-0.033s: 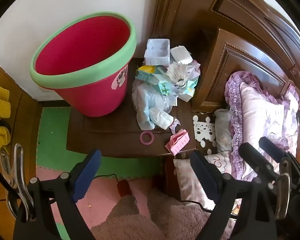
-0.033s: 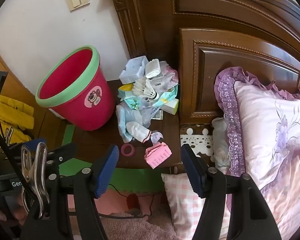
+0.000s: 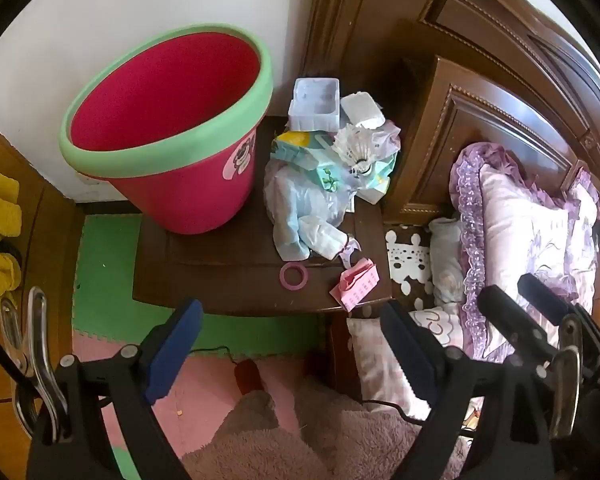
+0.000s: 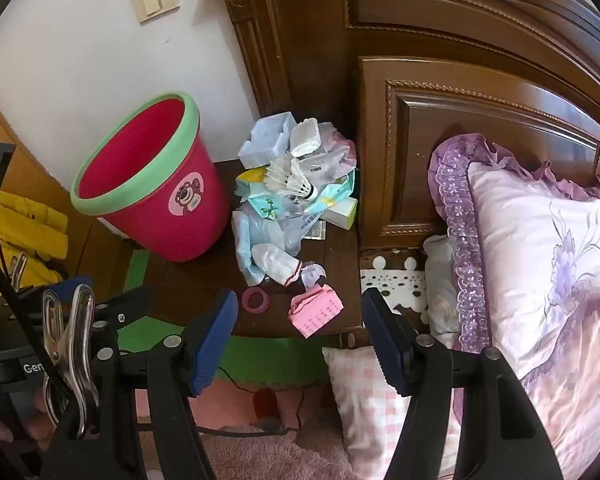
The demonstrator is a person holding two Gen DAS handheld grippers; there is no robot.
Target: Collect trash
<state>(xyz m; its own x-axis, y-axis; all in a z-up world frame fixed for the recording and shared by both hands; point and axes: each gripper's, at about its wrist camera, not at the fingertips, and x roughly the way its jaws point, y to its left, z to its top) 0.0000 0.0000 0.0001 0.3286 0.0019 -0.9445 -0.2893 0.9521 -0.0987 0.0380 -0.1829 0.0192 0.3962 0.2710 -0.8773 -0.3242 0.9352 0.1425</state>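
I have both grippers hanging back from the bedside counter (image 3: 228, 268), nothing collected yet as far as these views show. My left gripper (image 3: 288, 352) has its blue pads spread wide with nothing between them; my right gripper (image 4: 300, 336) is likewise parted and empty.

The trash sits ahead of both grippers on the counter. Nearest my right gripper, just beyond its pads, lies a pink folded paper (image 4: 316, 314) at the counter's front edge, with a pink ring (image 4: 256, 300) just to its left. Farther ahead is the main heap: pale blue plastic wrapping (image 4: 260, 240), a shuttlecock (image 4: 294, 182) perched on top, and a white plastic tray (image 4: 266, 142) at the back. The red bin (image 3: 172, 128) stands ahead and left of my left gripper, beside the heap, its mouth tilted towards me.

What worries me from here:
- The pink paper is at the counter's lip; a clumsy sideways nudge from a pad could push it off onto the floor mats.
- The ring lies flat, so the pads may skid over it rather than catch it.
- The shuttlecock rests loosely on crumpled wrapping; tugging the plastic beneath would likely roll it off.
- The bin looks light, so bumping its rim during a drop might tip it.
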